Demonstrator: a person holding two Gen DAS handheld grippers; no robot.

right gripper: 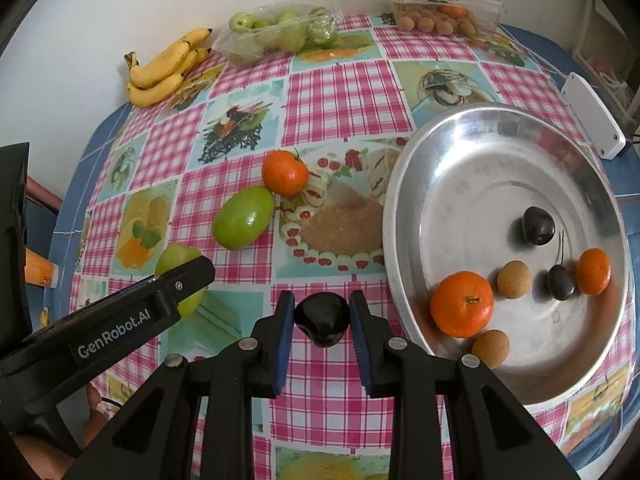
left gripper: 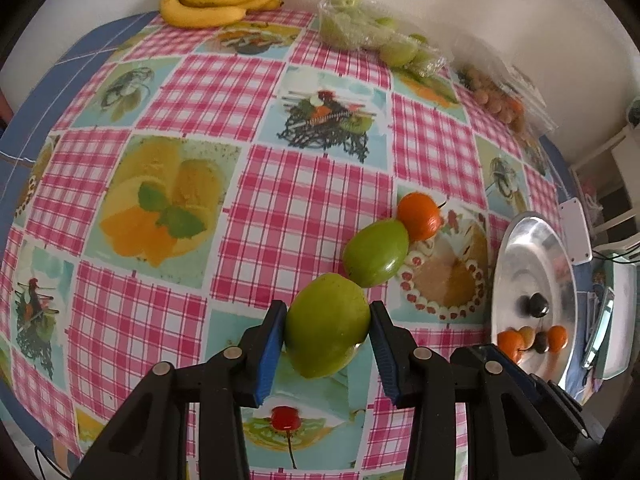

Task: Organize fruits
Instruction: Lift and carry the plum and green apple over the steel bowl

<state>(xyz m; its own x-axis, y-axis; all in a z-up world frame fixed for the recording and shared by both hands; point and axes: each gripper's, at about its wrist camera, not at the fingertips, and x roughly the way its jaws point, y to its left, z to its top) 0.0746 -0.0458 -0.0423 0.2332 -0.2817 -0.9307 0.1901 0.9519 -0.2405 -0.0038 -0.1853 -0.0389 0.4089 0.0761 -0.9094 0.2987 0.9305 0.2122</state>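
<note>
Left gripper (left gripper: 327, 330): pads pinched a green fruit (left gripper: 328, 326) low over the checked tablecloth (left gripper: 304, 200)
Right gripper (right gripper: 322, 320): clamped a dark cherry (right gripper: 323, 318); just beside the steel dish (right gripper: 400, 216) holding mandarins

A plain off-white wall (right gripper: 120, 8) runs behind the far edge of the table (left gripper: 100, 40), whose blue top shows around a pink-checked oilcloth (left gripper: 224, 88) printed with food pictures. White shelving (left gripper: 612, 168) stands past the table's right edge. Soft, even daylight.
</note>
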